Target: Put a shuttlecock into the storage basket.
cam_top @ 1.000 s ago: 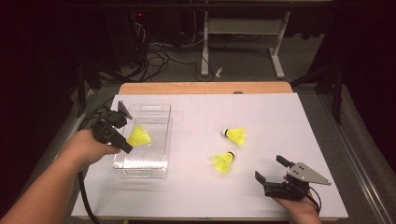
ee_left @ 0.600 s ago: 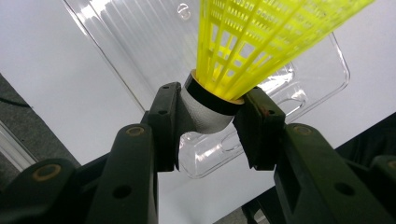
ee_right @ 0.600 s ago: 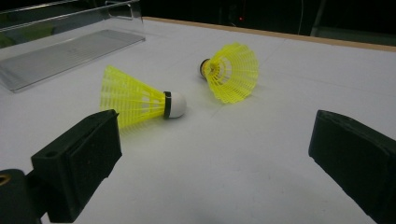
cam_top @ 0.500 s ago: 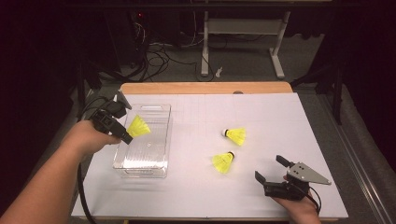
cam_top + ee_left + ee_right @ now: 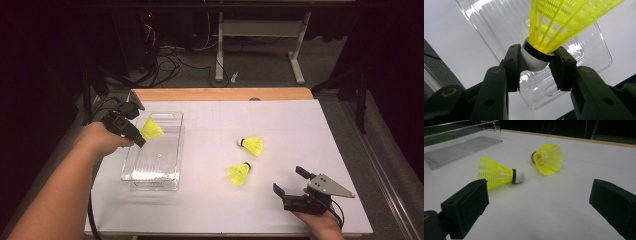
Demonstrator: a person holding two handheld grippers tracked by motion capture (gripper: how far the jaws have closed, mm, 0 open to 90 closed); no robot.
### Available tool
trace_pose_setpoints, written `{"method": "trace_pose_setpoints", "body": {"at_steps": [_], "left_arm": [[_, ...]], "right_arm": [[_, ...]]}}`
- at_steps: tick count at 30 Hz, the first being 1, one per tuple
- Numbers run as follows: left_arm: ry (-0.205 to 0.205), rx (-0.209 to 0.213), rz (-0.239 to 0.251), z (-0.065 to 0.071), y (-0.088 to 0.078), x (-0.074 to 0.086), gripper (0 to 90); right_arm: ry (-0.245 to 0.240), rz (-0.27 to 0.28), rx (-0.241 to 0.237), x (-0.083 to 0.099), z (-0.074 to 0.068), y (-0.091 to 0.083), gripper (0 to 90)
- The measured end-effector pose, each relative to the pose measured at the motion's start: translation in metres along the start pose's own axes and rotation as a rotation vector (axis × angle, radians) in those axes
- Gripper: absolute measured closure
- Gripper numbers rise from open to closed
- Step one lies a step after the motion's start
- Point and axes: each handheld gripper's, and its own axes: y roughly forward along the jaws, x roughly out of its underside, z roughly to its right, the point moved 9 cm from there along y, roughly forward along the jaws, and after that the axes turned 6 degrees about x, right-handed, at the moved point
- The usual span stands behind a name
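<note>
My left gripper [image 5: 139,138] [image 5: 535,65] is shut on the white cork of a yellow shuttlecock [image 5: 151,128] [image 5: 559,25], held over the far left part of a clear plastic tray [image 5: 152,162] [image 5: 499,22]. Two more yellow shuttlecocks lie on the white table: the nearer one [image 5: 239,173] [image 5: 499,173] and the farther one [image 5: 252,145] [image 5: 547,158]. My right gripper [image 5: 292,182] [image 5: 539,205] rests open near the table's front right, its jaws wide apart and pointing toward those two shuttlecocks, with nothing between them.
The white table top [image 5: 280,120] has a wooden strip [image 5: 220,94] along its far edge. Beyond it the dark floor holds cables and a desk frame [image 5: 260,45]. The person's left forearm [image 5: 60,195] comes in from the bottom left.
My left gripper has carried the shuttlecock away from the tray's near part toward its far left end, slightly upward. The right gripper and the two shuttlecocks on the table have stayed put.
</note>
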Motion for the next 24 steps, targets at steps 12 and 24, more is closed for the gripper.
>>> {"method": "trace_pose_setpoints", "body": {"at_steps": [12,24], "left_arm": [[-0.042,-0.015,0.008,-0.014,0.018,-0.006,62.4],[-0.095,-0.024,0.002,-0.026,0.040,-0.015,62.4]], "right_arm": [[-0.006,0.003,-0.001,0.000,-0.001,-0.001,3.0],[-0.002,-0.004,-0.006,0.001,-0.001,0.000,3.0]]}}
